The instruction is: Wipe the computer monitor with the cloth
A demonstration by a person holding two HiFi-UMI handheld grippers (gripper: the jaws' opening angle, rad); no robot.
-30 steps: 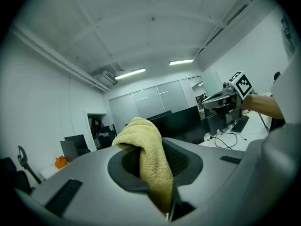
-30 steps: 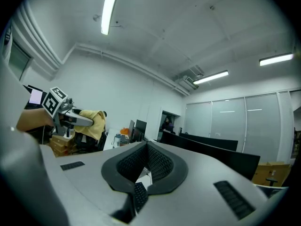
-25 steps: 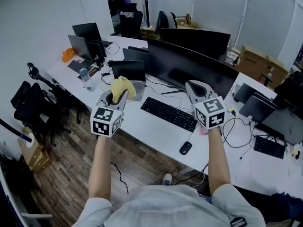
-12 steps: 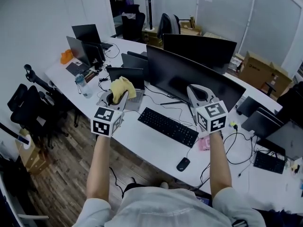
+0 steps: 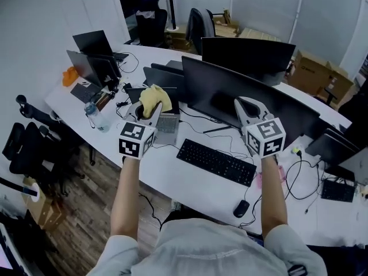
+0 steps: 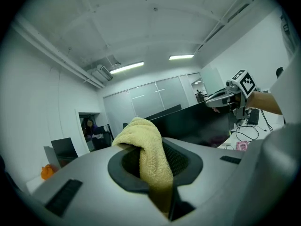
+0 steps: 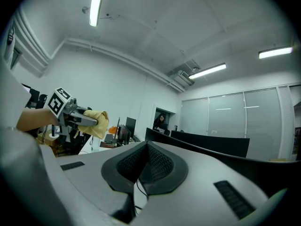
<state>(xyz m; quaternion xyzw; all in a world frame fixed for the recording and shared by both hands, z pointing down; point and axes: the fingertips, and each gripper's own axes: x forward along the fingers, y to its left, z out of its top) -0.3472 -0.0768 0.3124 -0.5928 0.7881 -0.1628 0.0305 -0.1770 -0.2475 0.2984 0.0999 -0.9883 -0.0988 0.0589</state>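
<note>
A wide black curved monitor (image 5: 230, 91) stands on the white desk (image 5: 172, 171), with a second dark screen (image 5: 247, 53) behind it. My left gripper (image 5: 150, 111) is held up left of the monitor, over a laptop, shut on a yellow cloth (image 5: 156, 98) that bunches above its jaws. In the left gripper view the cloth (image 6: 146, 149) hangs out between the closed jaws of the left gripper (image 6: 157, 166), with the monitor (image 6: 188, 124) beyond. My right gripper (image 5: 247, 109) hovers in front of the monitor's middle. Its jaws are together in the right gripper view (image 7: 145, 166), holding nothing.
A black keyboard (image 5: 215, 161) and a mouse (image 5: 241, 208) lie on the desk below the monitor, with cables at the right. Laptops (image 5: 95, 59), a water bottle (image 5: 94, 115) and an orange object (image 5: 69, 75) sit at the left. Office chairs (image 5: 26, 148) stand beside the desk.
The head view has drawn closer to the desk and shifted right. Both grippers now sit a little nearer the monitor. The cloth stays clamped in the left gripper.
</note>
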